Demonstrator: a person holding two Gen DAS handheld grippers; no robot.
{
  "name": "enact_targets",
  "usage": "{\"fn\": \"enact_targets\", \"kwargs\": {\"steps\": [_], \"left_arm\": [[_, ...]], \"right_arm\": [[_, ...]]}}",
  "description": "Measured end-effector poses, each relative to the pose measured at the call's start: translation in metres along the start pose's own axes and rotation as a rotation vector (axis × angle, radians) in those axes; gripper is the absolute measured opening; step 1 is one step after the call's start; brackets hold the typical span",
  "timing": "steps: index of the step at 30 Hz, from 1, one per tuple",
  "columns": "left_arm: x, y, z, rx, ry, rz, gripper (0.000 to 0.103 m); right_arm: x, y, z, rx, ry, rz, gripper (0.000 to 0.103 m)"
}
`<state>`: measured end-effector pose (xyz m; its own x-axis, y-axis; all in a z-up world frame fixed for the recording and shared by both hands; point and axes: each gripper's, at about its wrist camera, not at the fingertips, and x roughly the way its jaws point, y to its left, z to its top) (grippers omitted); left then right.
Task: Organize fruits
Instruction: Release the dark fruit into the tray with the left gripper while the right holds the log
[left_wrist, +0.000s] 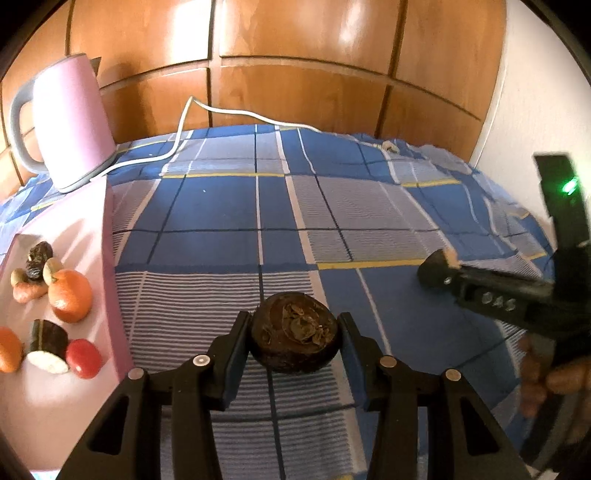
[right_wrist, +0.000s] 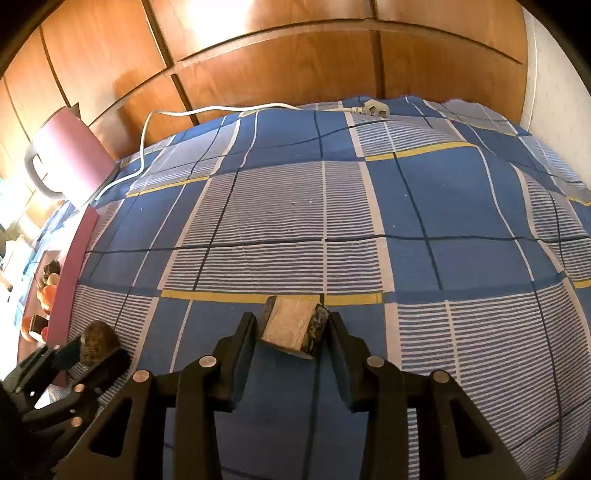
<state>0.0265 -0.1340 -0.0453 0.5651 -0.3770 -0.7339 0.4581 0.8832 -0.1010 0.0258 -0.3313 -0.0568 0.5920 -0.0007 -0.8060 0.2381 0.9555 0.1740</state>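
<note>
My left gripper (left_wrist: 294, 334) is shut on a round dark brown fruit (left_wrist: 294, 338), held just above the blue checked cloth (left_wrist: 229, 206). The same fruit (right_wrist: 98, 341) shows at the lower left of the right wrist view. My right gripper (right_wrist: 291, 325) is shut on a cut fruit piece (right_wrist: 291, 323) with a pale face and dark mottled skin. In the left wrist view the right gripper (left_wrist: 437, 269) is at the right. A pink tray (left_wrist: 66, 236) at the left holds an orange (left_wrist: 70, 295), a red fruit (left_wrist: 84, 358), a dark cut piece (left_wrist: 48, 345) and several small fruits.
A pink electric kettle (left_wrist: 70, 122) stands at the back left behind the tray, its white cord (left_wrist: 221, 110) running across the cloth to a plug (right_wrist: 371, 109). Wooden panels (left_wrist: 295, 74) rise behind the cloth. A white wall (left_wrist: 543, 92) is at the right.
</note>
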Motion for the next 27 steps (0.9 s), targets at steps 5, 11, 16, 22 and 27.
{"fn": "enact_targets", "kwargs": {"steps": [5,11,16,22,27], "left_arm": [[-0.022,0.004,0.006,-0.037,-0.024,-0.011,0.047],[-0.045,0.016,0.012,-0.086,-0.053,-0.001,0.047],[-0.057,0.03,0.014,-0.118,-0.068,0.025,0.047],[-0.067,0.057,0.016,-0.173,-0.082,0.058,0.047],[-0.075,0.09,0.013,-0.255,-0.09,0.096,0.047]], "right_arm": [[-0.001,-0.001,0.0,0.009,-0.004,0.002,0.039],[-0.001,0.005,-0.002,-0.021,-0.011,-0.033,0.039],[0.001,0.012,-0.003,-0.062,-0.022,-0.076,0.039],[0.001,0.014,-0.003,-0.074,-0.025,-0.09,0.039],[0.001,0.014,-0.002,-0.067,-0.022,-0.088,0.039]]}}
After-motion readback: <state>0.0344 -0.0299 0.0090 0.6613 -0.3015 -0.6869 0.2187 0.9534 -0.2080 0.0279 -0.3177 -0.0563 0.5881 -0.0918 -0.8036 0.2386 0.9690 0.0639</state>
